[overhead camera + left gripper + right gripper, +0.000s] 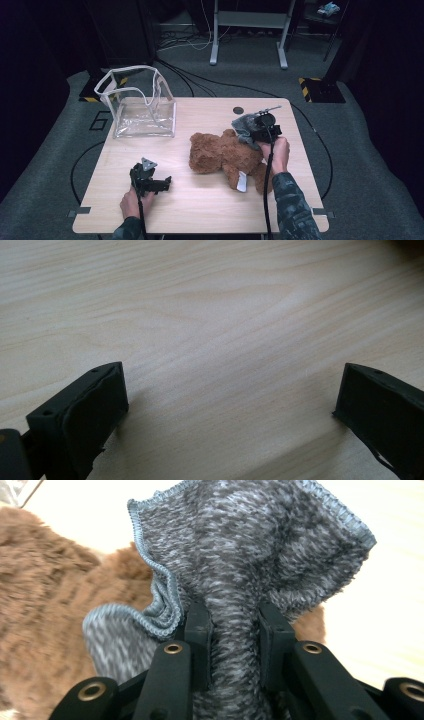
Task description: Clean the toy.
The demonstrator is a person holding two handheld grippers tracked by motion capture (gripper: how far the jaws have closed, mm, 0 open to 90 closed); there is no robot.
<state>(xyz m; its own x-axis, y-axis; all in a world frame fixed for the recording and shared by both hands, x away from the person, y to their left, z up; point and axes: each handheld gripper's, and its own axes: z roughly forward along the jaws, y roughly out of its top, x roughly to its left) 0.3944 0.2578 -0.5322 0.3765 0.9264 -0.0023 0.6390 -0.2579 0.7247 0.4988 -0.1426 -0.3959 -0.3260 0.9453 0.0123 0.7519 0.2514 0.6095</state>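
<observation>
Right gripper view: the right gripper (233,630) clamps a bunched grey cloth (250,545) just above the brown teddy bear (45,595).

Left gripper (161,183): held low near table's front-left, left hand (131,202) behind it, jaws wide apart, nothing btwn them. Right gripper (248,131): farther back on the right, right hand (276,151) wrapped round its body, forearm in from bottom edge; jaws pinched on cloth (235,570).
</observation>
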